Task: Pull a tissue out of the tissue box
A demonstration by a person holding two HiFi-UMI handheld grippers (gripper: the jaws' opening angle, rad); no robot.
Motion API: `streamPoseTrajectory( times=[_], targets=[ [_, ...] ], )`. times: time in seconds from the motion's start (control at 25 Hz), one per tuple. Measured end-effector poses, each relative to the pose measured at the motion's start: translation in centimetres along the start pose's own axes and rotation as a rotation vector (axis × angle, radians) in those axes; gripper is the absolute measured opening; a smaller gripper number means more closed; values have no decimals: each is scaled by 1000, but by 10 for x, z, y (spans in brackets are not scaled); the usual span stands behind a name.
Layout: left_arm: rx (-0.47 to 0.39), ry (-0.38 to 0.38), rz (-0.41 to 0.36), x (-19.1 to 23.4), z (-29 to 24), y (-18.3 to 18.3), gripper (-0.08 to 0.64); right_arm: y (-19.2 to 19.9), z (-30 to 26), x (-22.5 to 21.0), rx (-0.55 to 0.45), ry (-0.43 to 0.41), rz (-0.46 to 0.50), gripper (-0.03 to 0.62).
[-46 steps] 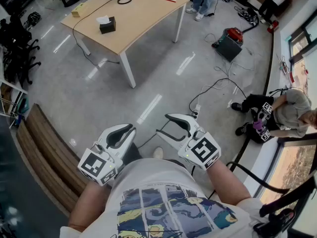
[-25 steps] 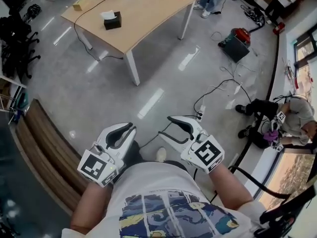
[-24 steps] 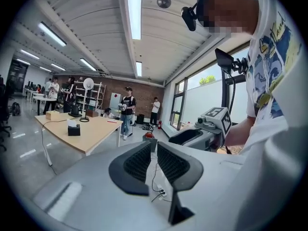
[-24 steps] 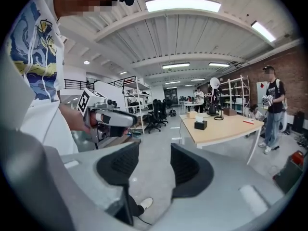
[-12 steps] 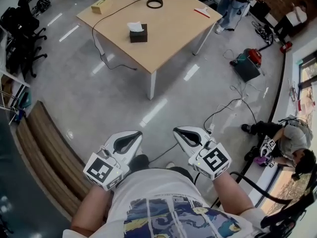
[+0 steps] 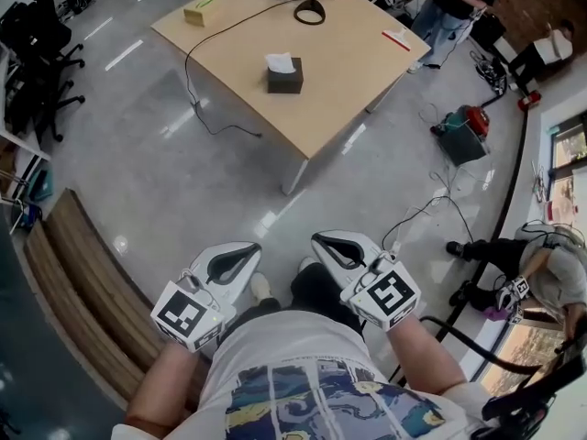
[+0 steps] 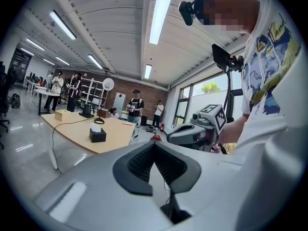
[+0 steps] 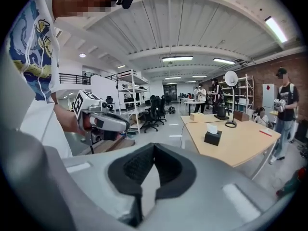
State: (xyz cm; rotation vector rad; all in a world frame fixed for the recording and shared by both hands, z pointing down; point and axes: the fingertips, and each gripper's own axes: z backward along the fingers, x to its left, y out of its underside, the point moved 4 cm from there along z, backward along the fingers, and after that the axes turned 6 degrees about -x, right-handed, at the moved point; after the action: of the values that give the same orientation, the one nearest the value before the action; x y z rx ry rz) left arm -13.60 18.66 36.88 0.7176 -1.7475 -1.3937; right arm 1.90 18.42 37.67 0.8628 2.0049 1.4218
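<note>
Tissue box (image 6: pixel 285 75) nearer than before, well ahead of closed fingers (image 6: pixel 244 248)

Shows a wooden table (image 6: pixel 344 71) crossed by a black cable (image 6: pixel 189 62), yellow box (image 6: pixel 201 10) at its far corner, red vacuum (image 6: pixel 463 126) nearby.

Light wooden table (image 6: pixel 348 71) on white legs, well ahead of left gripper (image 6: pixel 251 248) and right gripper (image 6: pixel 317 240). On it: black tissue box (image 6: pixel 285 77) nearest the grippers; beyond it a ring-shaped lamp base (image 6: pixel 310 12), yellowish box (image 6: pixel 200 10) far left, red-and-white item (image 6: pixel 396 38) far right.
</note>
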Motion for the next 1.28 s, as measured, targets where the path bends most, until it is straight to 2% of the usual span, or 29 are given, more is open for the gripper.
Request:
streamPoseTrajectory(
  times=[0.28,0.64,0.76,0.92,1.08,1.28],
  targets=[
    [-2,-38,12,56,-32,-9,3,-7,-56,-51,-13,-60,4,3],
    [11,-131,-1,145,-132,-53,3,-44,-132,-187,-28,-145,38,14],
    [15,-154,3,168,-167,-64,3,-46,-156,-228,-13,-208,48,50],
    [17,-183,16,192,-203,-68,3,-41,-186,-282,11,-245,69,115],
    [4,-206,26,212,-223,-73,3,-33,-220,-328,47,-255,124,154],
    [31,-201,43,235,-227,-76,6,-26,-271,-372,118,-239,219,164]
  ],
)
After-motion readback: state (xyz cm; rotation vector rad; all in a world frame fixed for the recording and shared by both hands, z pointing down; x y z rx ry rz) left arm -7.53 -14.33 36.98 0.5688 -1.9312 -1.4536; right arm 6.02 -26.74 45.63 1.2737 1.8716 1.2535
